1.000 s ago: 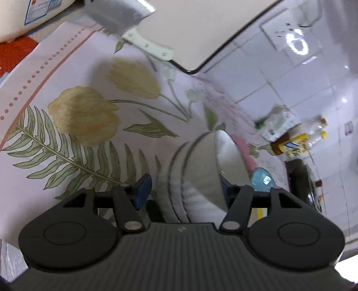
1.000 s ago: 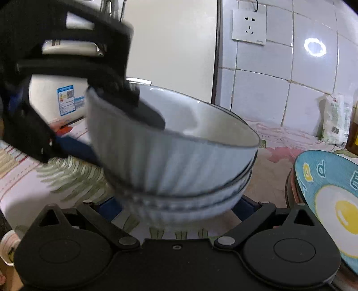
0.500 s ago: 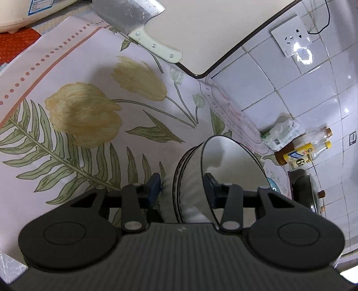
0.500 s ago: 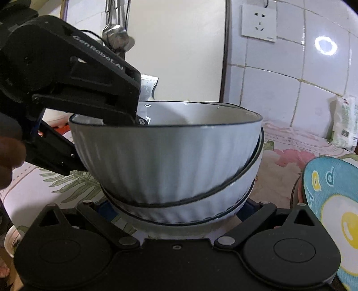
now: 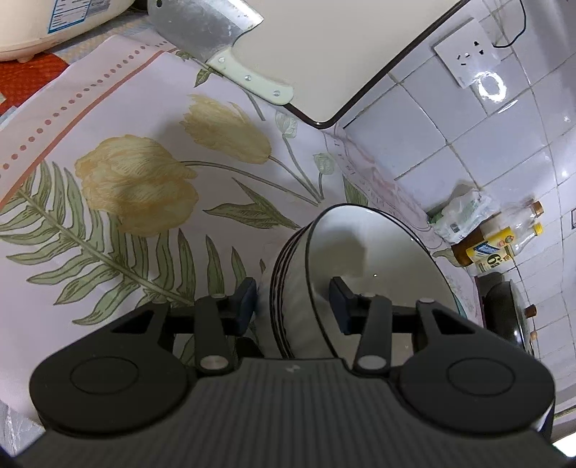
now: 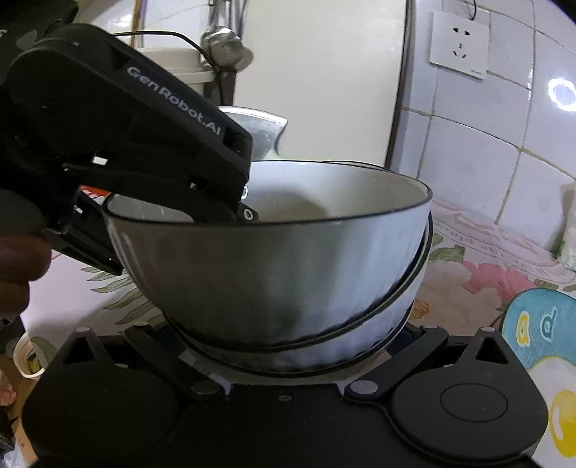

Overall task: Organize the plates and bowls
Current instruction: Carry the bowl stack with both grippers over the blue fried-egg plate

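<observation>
A stack of white ribbed bowls with dark rims (image 5: 374, 259) sits low in the left wrist view and fills the right wrist view (image 6: 273, 280). My left gripper (image 5: 293, 304) is shut across the stack's near wall, one pad inside the top bowl and one on the outer side. My right gripper (image 6: 288, 345) reaches around the lowest bowl from both sides and holds the stack; its tips are hidden under the bowls. A blue plate with an egg picture (image 6: 540, 345) lies at the right on the flowered cloth (image 5: 136, 180).
A cleaver (image 5: 216, 36) rests against a cutting board (image 5: 342, 46) at the back. A rice cooker (image 5: 43, 25) stands far left. Bottles (image 5: 496, 241), a plastic bag (image 5: 464, 212) and a dark wok (image 5: 507, 313) line the tiled wall. A hand (image 6: 18, 259) grips the left tool.
The left jaws have narrowed from wide around the stack to pressing on its wall. The top bowl, tilted before, now sits level in the stack. The right gripper stays around the base.
</observation>
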A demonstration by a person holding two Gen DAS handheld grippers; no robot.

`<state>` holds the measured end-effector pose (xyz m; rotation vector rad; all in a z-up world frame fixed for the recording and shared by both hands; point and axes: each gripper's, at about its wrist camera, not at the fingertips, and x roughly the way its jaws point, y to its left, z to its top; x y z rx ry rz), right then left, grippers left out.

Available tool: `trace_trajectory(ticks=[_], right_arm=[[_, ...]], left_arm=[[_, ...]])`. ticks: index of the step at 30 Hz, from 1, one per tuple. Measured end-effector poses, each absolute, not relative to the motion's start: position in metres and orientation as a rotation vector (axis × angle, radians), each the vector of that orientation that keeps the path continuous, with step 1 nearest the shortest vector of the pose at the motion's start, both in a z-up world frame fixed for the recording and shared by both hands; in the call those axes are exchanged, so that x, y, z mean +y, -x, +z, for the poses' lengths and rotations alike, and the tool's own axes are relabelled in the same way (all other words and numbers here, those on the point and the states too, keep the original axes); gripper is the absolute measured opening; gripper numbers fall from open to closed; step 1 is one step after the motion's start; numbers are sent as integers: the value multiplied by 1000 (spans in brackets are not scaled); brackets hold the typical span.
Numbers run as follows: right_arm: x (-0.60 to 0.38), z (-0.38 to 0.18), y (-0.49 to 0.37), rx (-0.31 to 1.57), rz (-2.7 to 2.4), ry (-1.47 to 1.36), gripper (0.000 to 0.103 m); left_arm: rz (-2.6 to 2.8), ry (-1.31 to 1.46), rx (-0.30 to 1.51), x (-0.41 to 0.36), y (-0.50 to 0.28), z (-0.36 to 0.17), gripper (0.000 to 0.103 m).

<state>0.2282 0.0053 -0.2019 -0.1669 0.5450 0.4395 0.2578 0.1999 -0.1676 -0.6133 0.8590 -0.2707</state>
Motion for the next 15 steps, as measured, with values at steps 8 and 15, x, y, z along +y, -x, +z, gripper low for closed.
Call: trace_trajectory(ticks=[8, 15], right_arm=[[-4, -200, -220, 485, 515, 142, 103], [-11, -183, -209, 448, 547, 142, 103]], left_arm=[[-251, 576, 851, 199, -243, -155, 42], [-236, 571, 827, 192, -225, -130, 42]])
